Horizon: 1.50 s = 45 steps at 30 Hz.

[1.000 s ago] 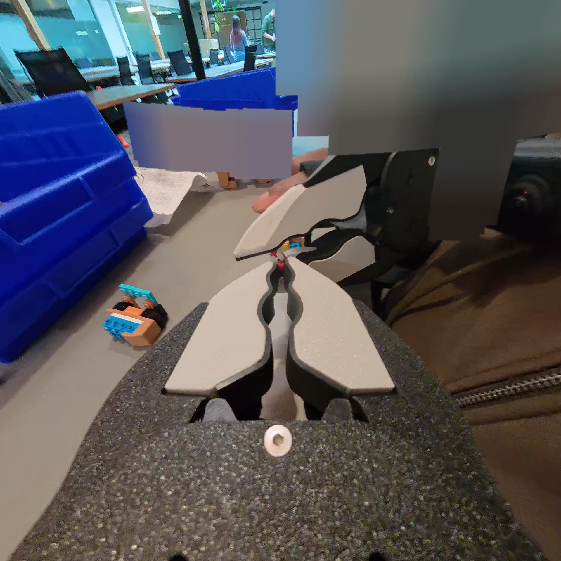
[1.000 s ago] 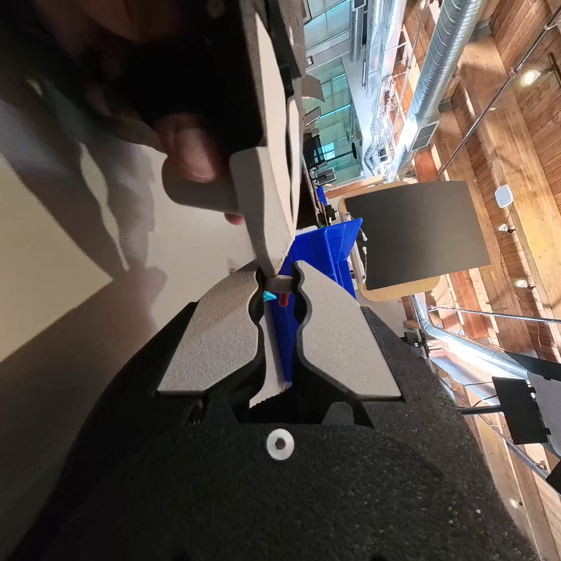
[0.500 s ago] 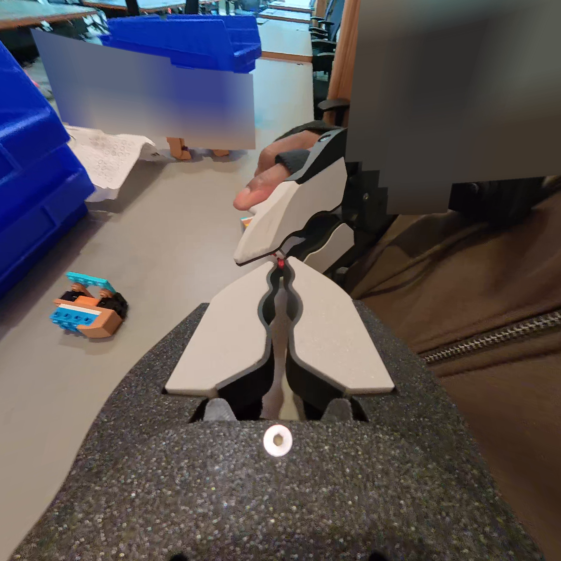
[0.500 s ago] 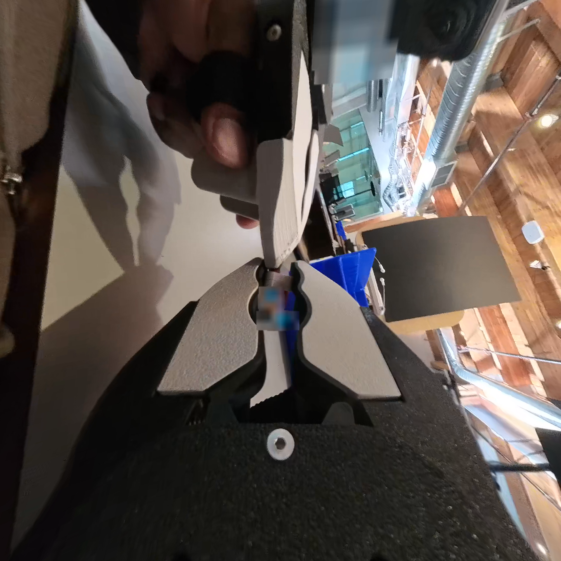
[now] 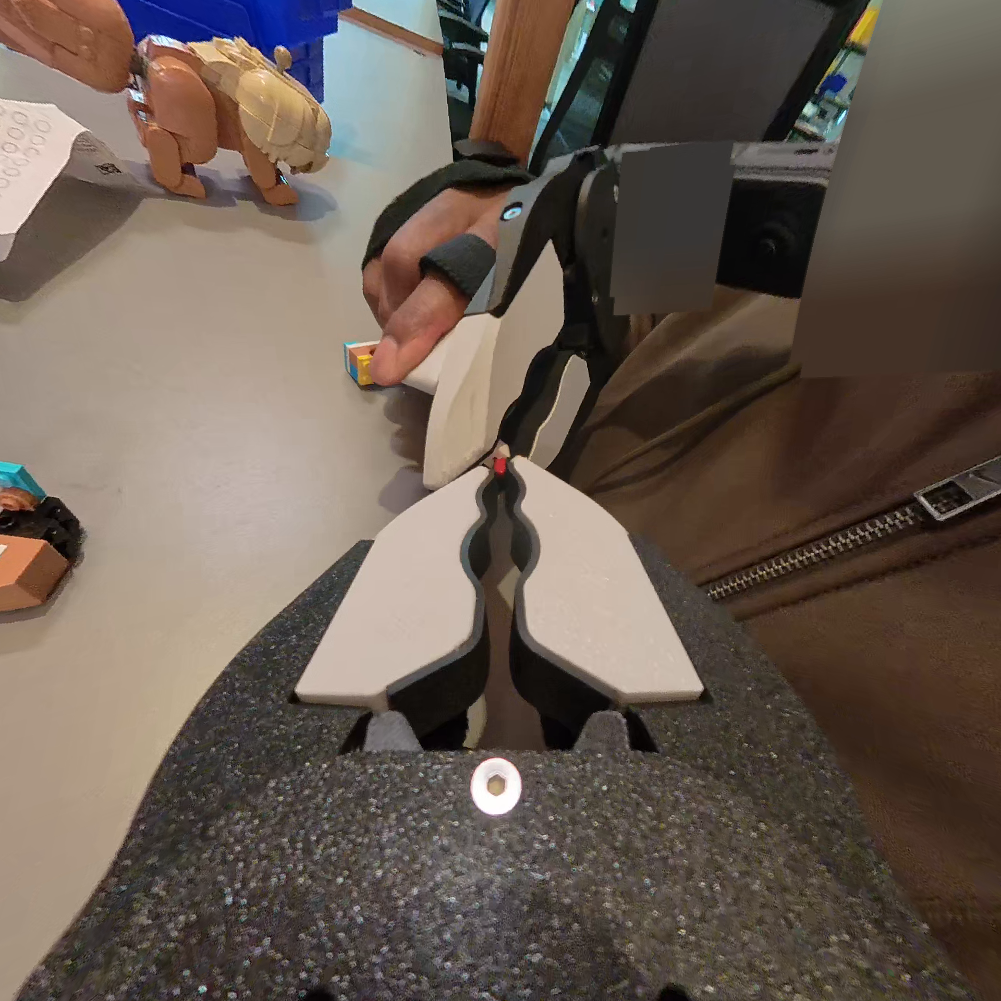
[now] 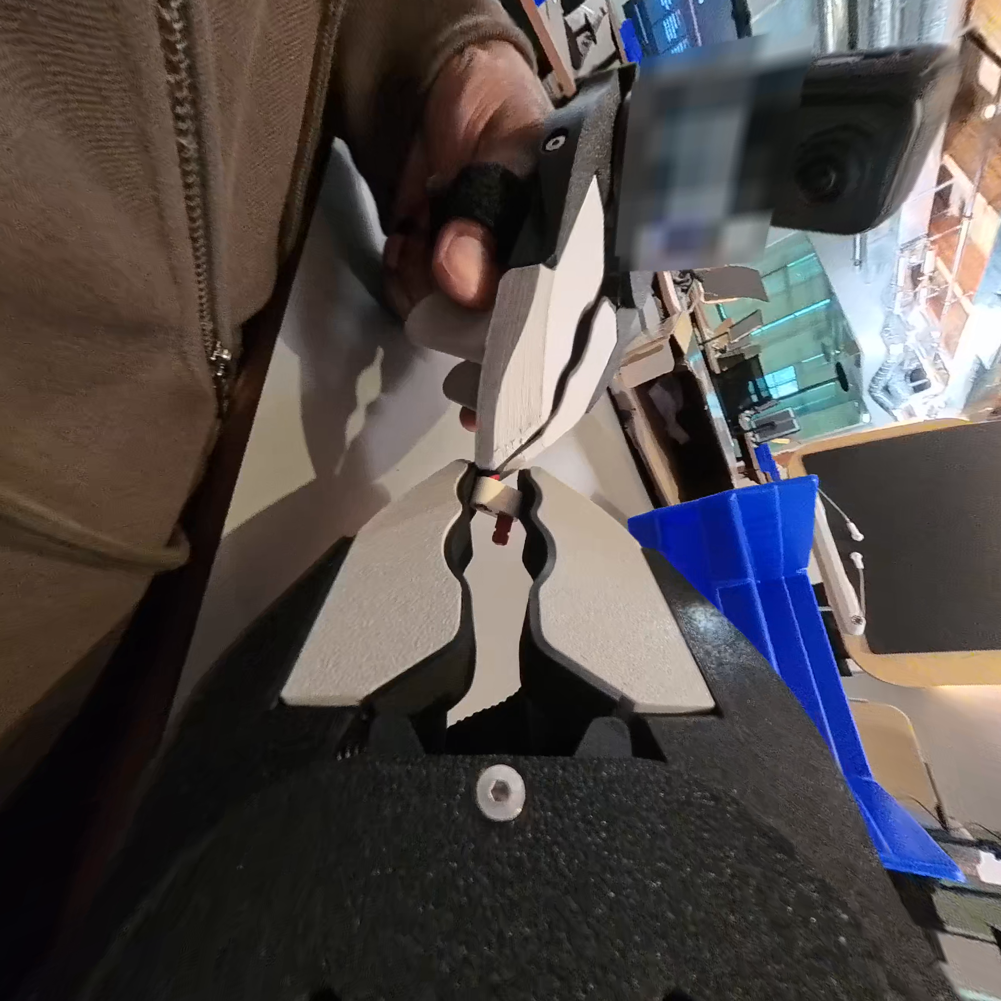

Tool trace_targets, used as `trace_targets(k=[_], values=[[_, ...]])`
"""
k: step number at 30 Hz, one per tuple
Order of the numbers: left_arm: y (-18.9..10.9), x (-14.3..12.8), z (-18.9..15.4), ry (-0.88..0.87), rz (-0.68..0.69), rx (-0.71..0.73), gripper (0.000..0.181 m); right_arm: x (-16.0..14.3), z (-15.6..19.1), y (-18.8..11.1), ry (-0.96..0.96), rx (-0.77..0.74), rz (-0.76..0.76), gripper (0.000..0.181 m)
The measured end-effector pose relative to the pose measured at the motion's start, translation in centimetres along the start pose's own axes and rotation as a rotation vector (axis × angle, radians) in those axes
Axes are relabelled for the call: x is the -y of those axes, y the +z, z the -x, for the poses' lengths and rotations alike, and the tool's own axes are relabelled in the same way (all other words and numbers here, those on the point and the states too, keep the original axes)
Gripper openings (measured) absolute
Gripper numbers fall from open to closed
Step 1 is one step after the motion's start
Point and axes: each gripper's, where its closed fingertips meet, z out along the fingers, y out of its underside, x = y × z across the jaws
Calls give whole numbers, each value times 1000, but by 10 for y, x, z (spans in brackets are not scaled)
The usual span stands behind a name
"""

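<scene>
Fingertips meet tip to tip: the left gripper (image 5: 501,470) is pinched narrow on a small red peg (image 5: 499,466), the right gripper (image 6: 494,490) clamped on a pale ring piece (image 6: 492,495) around that peg — best held square, steady, without twisting.

Grey tabletop (image 5: 206,411) — wooden post (image 5: 520,70)

An open-plan office or lab: glass partitions (image 6: 780,303), exposed ductwork (image 6: 845,21), blue storage bin (image 6: 801,623), grey worktable (image 5: 189,379).
</scene>
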Motion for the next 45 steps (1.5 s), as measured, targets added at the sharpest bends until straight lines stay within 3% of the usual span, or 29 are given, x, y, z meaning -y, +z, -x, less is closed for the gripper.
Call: trace_targets(k=[10, 12, 13, 16, 25, 37, 45], values=[[-2, 1, -3, 90, 6, -9, 1, 2, 2, -3, 53, 49, -42, 16], [-35, 21, 4, 41, -128, 10, 0, -35, -2, -12, 33, 26, 115, 16], [-58, 27, 16, 25, -176, 84, 0, -51, -8, -22, 73, 6, 140, 15], [-90, 29, 38, -2, -201, 222, 0, -45, -32, -46, 165, -59, 29, 15], [-13, 20, 25, -77, -127, 77, 11, -26, -33, -17, 18, -179, 49, 16], [4, 22, 26, 16, -92, 158, 12, -25, -31, -4, -89, -223, 104, 19], [-5, 19, 38, 29, -81, 239, 13, -31, -37, -5, -56, -249, 125, 20]])
